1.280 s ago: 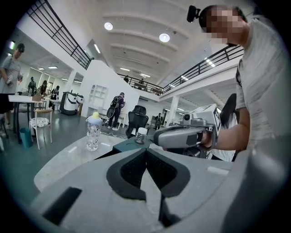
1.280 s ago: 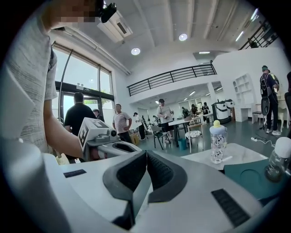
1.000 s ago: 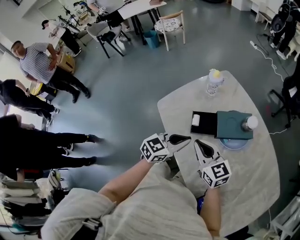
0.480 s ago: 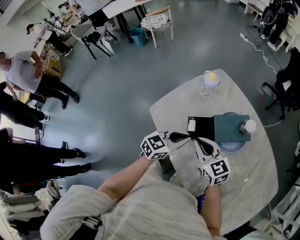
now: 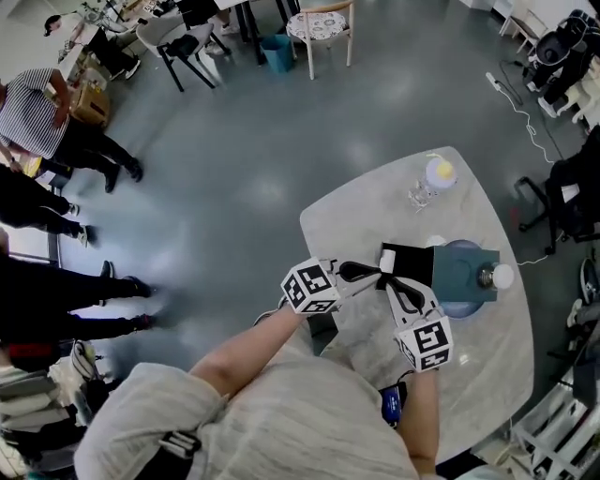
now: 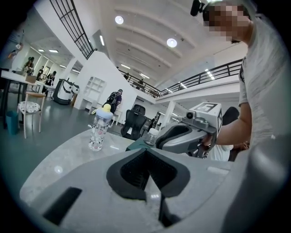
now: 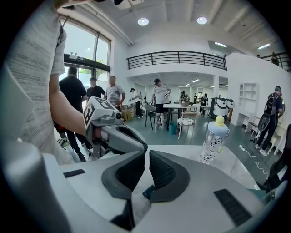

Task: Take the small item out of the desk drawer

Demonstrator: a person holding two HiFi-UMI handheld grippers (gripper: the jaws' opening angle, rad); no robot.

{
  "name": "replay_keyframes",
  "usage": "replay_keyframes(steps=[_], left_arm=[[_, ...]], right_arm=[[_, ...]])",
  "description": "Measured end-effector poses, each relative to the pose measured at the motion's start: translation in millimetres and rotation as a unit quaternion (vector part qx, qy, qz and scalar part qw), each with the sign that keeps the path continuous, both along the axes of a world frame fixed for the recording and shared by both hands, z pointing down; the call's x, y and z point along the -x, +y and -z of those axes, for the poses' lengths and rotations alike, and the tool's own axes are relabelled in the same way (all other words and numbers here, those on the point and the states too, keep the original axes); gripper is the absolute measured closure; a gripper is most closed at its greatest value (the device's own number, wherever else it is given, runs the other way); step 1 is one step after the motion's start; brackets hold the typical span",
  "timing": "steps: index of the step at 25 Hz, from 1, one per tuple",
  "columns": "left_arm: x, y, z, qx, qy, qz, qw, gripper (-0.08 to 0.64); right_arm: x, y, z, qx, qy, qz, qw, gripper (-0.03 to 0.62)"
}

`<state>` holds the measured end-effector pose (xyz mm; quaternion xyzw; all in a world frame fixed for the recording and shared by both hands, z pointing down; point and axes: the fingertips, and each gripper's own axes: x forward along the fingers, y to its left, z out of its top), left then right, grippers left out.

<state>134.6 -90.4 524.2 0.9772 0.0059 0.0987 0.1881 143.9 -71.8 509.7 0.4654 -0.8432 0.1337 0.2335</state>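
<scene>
On the marble table point(image 5: 356, 220) stands a teal drawer unit point(image 5: 466, 270) with its black drawer point(image 5: 415, 266) pulled out to the left. A small white item point(image 5: 387, 261) lies at the drawer's near-left corner. My left gripper point(image 5: 378, 275) is shut and empty, its tip just below the white item. My right gripper point(image 5: 387, 281) is also shut and empty, its tip close beside the left one at the drawer's edge. Each gripper shows in the other's view: the right gripper point(image 6: 182, 136) in the left gripper view, the left gripper point(image 7: 119, 136) in the right gripper view.
A clear bottle with a yellow cap point(image 5: 433, 180) stands at the table's far side. A small white-capped bottle point(image 5: 497, 276) sits on the drawer unit, which rests on a blue plate point(image 5: 452, 307). People point(image 5: 37, 122) stand at the left; a chair point(image 5: 319, 28) is beyond.
Both grippers have moved forward across the table, from short of the drawer to its near-left corner beside the white item. Both stay shut.
</scene>
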Motion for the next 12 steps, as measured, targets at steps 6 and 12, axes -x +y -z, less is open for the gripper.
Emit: replay_keyframes(steps=[6,12], left_arm=[[8,-13,-10,0.027,0.012,0.014,0.9995,0.545],[5,-14,-21,0.040,0.014,0.019,0.9989,0.545]], right_arm=[[5,-14,-10,0.023,0.056,0.042,0.997,0.581],[5,-22,-27,0.049,0.088,0.084,0.991,0.562]])
